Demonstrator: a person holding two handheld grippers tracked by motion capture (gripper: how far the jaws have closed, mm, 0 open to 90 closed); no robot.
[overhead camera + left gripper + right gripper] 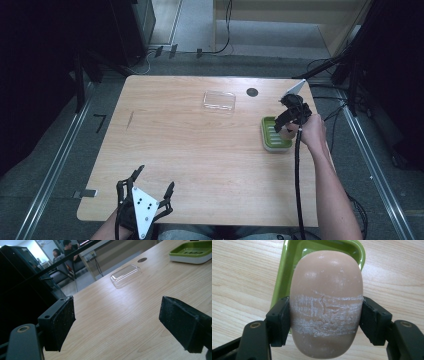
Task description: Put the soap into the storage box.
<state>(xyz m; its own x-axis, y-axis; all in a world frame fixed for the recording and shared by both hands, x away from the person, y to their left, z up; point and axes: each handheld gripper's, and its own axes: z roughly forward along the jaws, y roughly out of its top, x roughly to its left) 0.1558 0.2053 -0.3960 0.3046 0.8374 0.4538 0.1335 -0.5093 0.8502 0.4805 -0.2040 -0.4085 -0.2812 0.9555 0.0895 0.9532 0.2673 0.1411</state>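
- Nearest the camera, at the tabletop's (200, 150) near left edge, the left gripper (145, 192) is held with its jaws spread wide and nothing between them; bare wood is seen ahead of it.
- Farther back, near the middle, a clear plastic lid (219, 101) is laid flat, well apart from both grippers; a dark round hole (252, 92) is set just to its right.
- At the right edge, a green soap dish (274, 134) is placed on the wood.
- Directly over that dish, a beige bar of soap (325, 302) is pinched at its sides by the jaws of the right gripper (325, 320), held clear of the dish.
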